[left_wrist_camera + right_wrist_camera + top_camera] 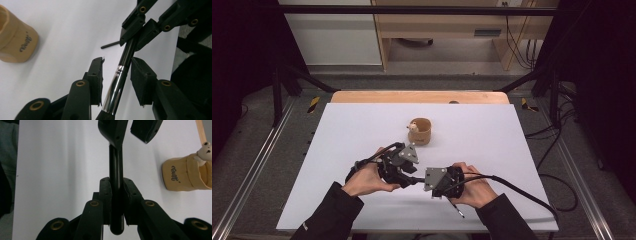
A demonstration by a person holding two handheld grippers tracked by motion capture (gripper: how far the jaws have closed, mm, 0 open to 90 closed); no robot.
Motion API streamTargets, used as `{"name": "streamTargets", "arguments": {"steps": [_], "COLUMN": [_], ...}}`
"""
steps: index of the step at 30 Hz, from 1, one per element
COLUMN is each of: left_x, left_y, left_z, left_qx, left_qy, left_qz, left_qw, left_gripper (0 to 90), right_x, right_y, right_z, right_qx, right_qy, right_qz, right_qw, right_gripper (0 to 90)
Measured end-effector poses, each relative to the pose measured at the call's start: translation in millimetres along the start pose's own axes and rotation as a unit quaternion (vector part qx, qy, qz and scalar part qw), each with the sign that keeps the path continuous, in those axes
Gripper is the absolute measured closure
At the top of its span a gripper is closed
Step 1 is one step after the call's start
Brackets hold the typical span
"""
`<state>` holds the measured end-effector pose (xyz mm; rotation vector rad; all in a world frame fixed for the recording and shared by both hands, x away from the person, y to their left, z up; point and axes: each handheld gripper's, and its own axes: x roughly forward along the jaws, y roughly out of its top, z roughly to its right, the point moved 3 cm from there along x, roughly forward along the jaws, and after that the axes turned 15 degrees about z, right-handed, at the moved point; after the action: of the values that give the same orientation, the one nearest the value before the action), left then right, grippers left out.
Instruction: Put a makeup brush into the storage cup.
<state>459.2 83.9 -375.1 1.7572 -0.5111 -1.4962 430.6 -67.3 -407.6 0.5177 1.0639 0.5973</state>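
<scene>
Here two grippers meet near the middle of the white table (362, 130), one in each of the person's two hands, and between them lies one make-up brush (117, 80) with a black handle and a shiny silver ferrule.

At the left, the left gripper (412, 172) points right toward its partner. In the left gripper view its two black jaws stand apart on either side of the brush at the ferrule; a gap shows on the left pad's side, and the right pad looks just beside the handle, so nothing is pressing there.

At the right, the right gripper (424, 181) points left, and in the right gripper view its two jaws are clamped together on the black handle (116, 195), which runs straight up between the pads toward the left gripper's jaws farther off. The brush is thus held off the table by the right gripper alone, spanning the short space between the two tools.

Farther back and slightly right of the grippers stands one tan wooden cup (420, 131) with a small bear figure (413, 127) on its rim, well apart from the brush. One thin black rod (110, 45) lies on the table near the right hand, at the near edge
</scene>
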Motion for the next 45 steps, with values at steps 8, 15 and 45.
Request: {"name": "streamTargets", "arguments": {"steps": [8,15,45], "left_x": [-14.2,-22.8,-38.4], "left_y": [-0.9,-6.0,-46.8], "left_z": [-9.0,-15.0,-14.4], "left_qx": [-0.020,-0.038,-0.127], "left_qy": [0.044,0.071,0.129], "left_qz": [0.054,0.088,0.216], "left_qw": [0.9974,0.9928,0.9595], "left_gripper": [45.1,33.5,16.6], "right_x": [-4.0,-7.3,-13.7], "right_y": [0.2,-2.8,-27.9], "right_z": [5.5,9.5,15.9], "right_qx": [0.016,0.038,0.118], "right_qy": [-0.009,-0.029,-0.066], "right_qz": [0.003,0.007,0.035], "right_qw": [0.9998,0.9989,0.9902], "right_gripper": [79.4,79.5,79.4]}}
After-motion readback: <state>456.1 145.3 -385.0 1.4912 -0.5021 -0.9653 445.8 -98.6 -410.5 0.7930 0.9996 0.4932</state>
